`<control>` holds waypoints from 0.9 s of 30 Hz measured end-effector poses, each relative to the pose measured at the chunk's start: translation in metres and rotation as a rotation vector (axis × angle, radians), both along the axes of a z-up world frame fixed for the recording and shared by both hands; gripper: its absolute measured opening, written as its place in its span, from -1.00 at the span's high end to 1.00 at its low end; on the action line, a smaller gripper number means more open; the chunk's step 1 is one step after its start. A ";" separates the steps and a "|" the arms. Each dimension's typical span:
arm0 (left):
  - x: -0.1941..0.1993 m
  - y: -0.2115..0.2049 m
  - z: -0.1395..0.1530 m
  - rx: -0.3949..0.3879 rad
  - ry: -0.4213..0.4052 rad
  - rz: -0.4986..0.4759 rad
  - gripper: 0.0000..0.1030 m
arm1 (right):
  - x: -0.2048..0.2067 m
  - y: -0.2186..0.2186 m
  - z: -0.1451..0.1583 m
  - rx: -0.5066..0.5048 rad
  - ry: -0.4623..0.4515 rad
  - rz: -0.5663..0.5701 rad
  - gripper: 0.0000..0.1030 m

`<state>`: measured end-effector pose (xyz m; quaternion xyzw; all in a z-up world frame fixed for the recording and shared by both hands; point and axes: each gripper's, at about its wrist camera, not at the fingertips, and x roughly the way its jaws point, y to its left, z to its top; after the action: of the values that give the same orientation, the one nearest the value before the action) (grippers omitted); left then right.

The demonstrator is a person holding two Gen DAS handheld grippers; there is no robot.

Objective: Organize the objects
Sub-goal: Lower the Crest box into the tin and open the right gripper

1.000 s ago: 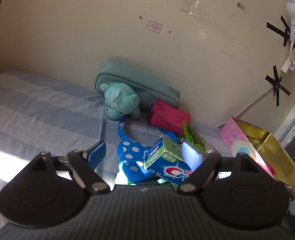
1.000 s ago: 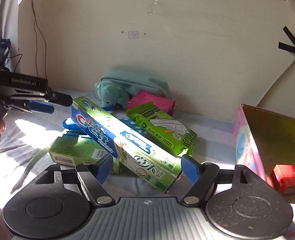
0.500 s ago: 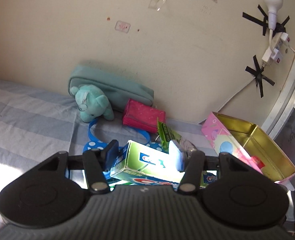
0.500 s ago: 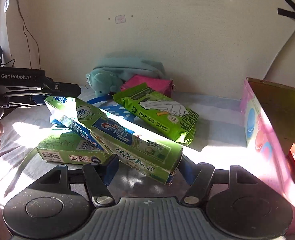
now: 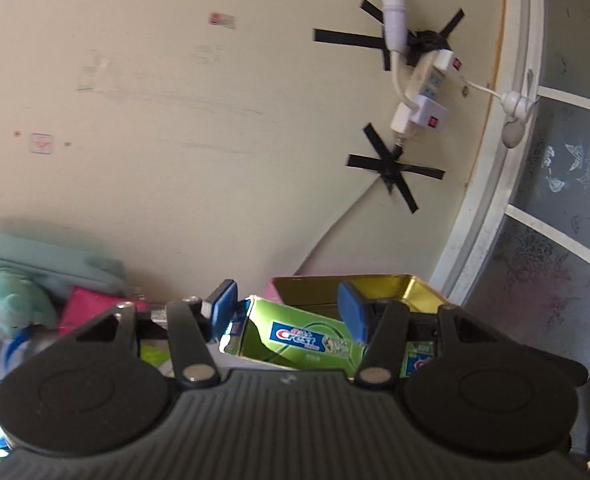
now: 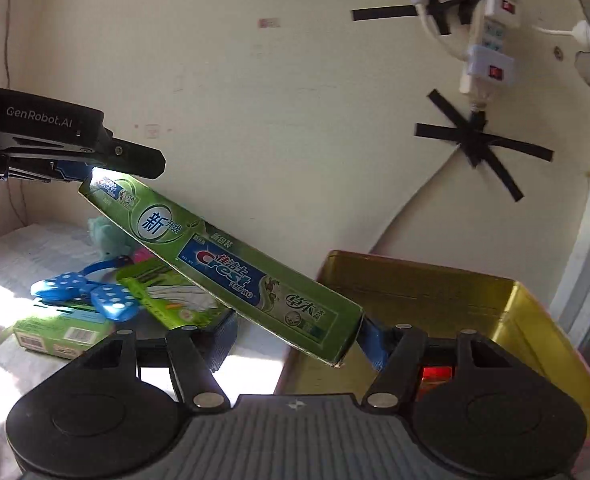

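Cream wall (image 6: 255,100) is standing behind a bed (image 6: 19,248) with a striped sheet, and sun is shining on the mess.

Both grippers are holding one long green toothpaste box (image 6: 231,268). The right gripper (image 6: 295,332) is pinching the low end of it, with its fingers (image 6: 371,344) narrow around the box. The left gripper (image 5: 287,312) is pinching the high end, and its blue pads (image 5: 225,308) are sitting on each side of the box. Two grips are probably keeping the long box from swinging or slipping.

The box is hanging in the air, tilted, with its low end just over the rim of the gold tin (image 6: 535,320). I think they are carrying it there to put it inside. A small red box (image 6: 435,376) is already lying in the tin.

Farther out, more things are waiting on the bed: a green wipes pack (image 6: 175,300), a blue dotted bow (image 6: 95,292), and another green box (image 6: 59,332). By the wall are sitting a teal toy (image 5: 11,300), a teal pouch (image 5: 47,260) and a pink purse (image 5: 95,304).

The long box may need to be laid flat to fit.
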<state>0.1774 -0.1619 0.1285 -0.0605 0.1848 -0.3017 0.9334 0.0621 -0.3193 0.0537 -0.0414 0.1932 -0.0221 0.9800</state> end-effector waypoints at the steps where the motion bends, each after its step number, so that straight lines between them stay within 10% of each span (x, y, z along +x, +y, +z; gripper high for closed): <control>1: 0.005 -0.019 -0.003 -0.002 0.006 -0.029 -0.11 | -0.002 -0.017 -0.001 -0.020 -0.002 -0.032 -0.11; 14: 0.067 -0.156 -0.058 0.153 0.132 -0.075 -0.14 | 0.074 -0.160 -0.058 -0.112 0.259 -0.236 -0.20; 27: -0.002 -0.106 -0.045 0.294 0.028 0.016 -0.15 | 0.000 -0.154 -0.041 0.097 0.076 -0.215 -0.17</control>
<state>0.1757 -0.2680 0.0839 0.0711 0.2397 -0.2628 0.9319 0.0618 -0.4728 0.0125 0.0264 0.2346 -0.1163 0.9648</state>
